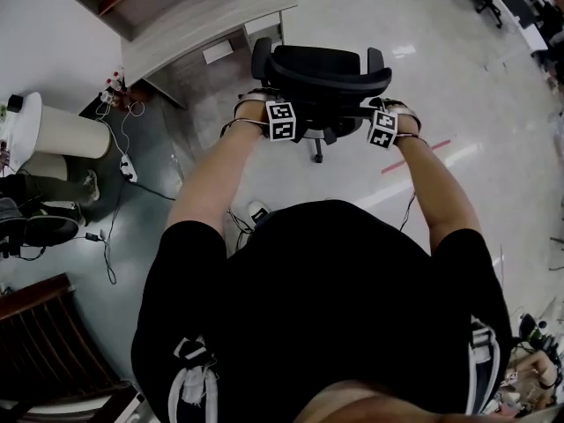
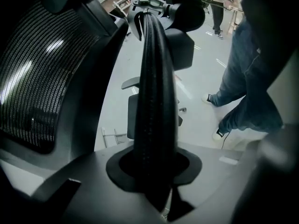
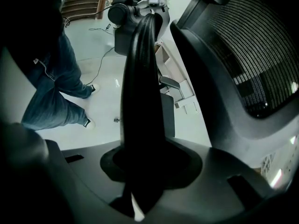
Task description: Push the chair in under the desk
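Chair (image 1: 322, 77) work starts at the grip. In the left gripper view, the left claw (image 2: 154, 171) is shut tight on the left armrest (image 2: 153, 78), which runs up the middle of the frame with the mesh back (image 2: 32, 78) at the left. The right claw (image 3: 145, 167) is clamped the same way on the right armrest (image 3: 142, 78), with the mesh to its right. In the head view both claws sit at centre top, one at each side of the seat, with the arms stretched forward.

The table (image 1: 194, 20) lies in the upper left of the head view. The seat stands just to the right of it on open floor (image 1: 414, 25) — near its opening, but not tucked beneath the top.

By my reading the hold is made, and the push itself is not yet done. What is left is likely to swing the seat toward upper left and roll it in.
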Demonstrator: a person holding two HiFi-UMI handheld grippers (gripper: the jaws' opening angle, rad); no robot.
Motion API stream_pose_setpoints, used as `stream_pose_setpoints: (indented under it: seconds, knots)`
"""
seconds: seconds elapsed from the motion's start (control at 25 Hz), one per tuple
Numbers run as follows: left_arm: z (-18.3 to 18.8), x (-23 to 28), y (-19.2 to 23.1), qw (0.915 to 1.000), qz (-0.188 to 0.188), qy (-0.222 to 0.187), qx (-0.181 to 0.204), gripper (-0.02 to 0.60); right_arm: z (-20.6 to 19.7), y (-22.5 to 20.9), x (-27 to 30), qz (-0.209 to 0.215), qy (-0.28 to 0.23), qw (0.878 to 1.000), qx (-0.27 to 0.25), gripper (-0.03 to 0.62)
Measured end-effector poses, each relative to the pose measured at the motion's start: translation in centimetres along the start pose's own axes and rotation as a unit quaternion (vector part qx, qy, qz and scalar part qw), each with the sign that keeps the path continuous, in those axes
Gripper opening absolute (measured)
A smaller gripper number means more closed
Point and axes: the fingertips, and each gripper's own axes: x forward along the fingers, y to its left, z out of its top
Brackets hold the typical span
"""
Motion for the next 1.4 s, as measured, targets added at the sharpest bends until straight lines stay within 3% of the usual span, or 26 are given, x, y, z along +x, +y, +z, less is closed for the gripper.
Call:
stream_pose_setpoints:
  seconds: [0.52,1.4]
  knots:
    - [-5.6,-1.5,-2.2,0.9988,0.012,0.021,-0.043,0.08,5.9,-0.5,0.7,0.007,-0.023,0.999,-0.041,0.112]
    - [-17.9,-5.1,-7.6,0.9903,0.022,0.061,-0.123,0.08,19.8,-0.4,1.6,0.01,-0.071,0.99,-0.123,0.112]
